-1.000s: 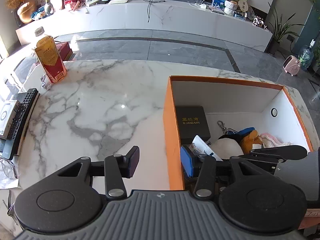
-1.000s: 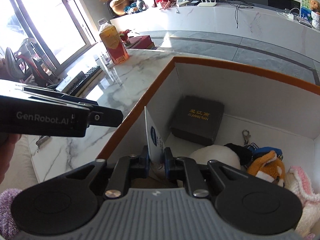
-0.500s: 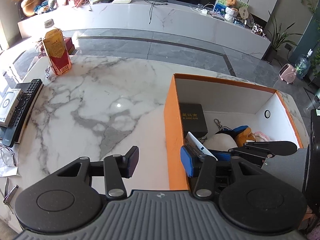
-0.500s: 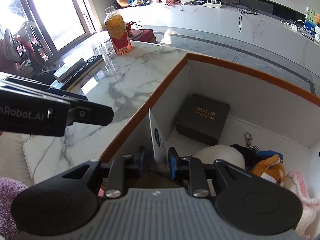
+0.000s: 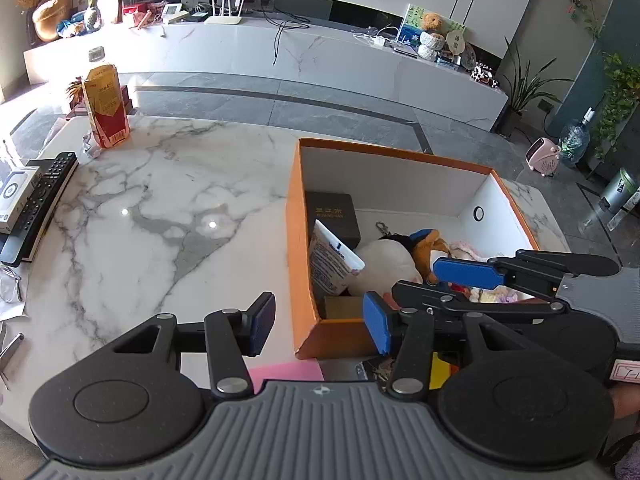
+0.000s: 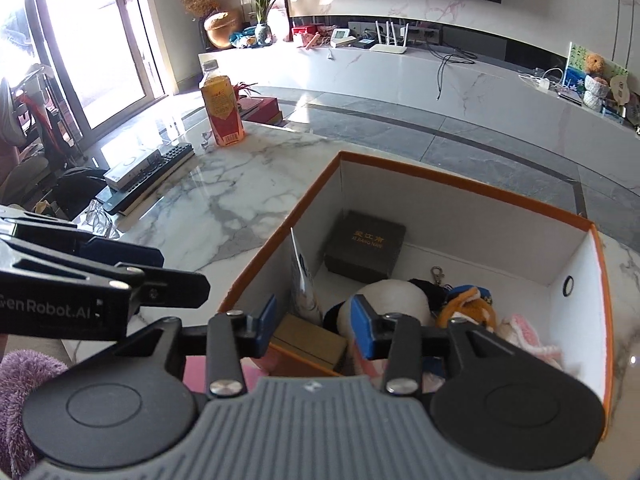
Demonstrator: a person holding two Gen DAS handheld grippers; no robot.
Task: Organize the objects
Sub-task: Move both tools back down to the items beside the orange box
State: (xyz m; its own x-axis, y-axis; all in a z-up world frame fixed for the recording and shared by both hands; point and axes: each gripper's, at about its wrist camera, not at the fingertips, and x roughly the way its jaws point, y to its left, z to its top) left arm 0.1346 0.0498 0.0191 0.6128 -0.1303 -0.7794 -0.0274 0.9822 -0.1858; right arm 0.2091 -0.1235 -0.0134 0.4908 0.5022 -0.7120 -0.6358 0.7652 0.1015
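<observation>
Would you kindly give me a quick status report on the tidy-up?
Right hand-held gripper just opened, empty; left hand-held gripper open, empty. White packet leaning inside orange box. Nothing in the way.

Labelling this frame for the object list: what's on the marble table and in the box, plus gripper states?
orange cardboard box: 1, white inside, on white marble table
dark square gift box: 1, gold lettering, box's far corner
white flat packet: 1, blue print, leaning on the box's left wall
white round plush: 1, middle of box
orange-blue plush keychain: 1, beside the white plush
pink knit item: 1, right of box
yellow-red drink bottle: 1, table's far left
black remote control: 1, left edge
left gripper: jaws open, empty
right gripper: jaws just been opening, empty
</observation>
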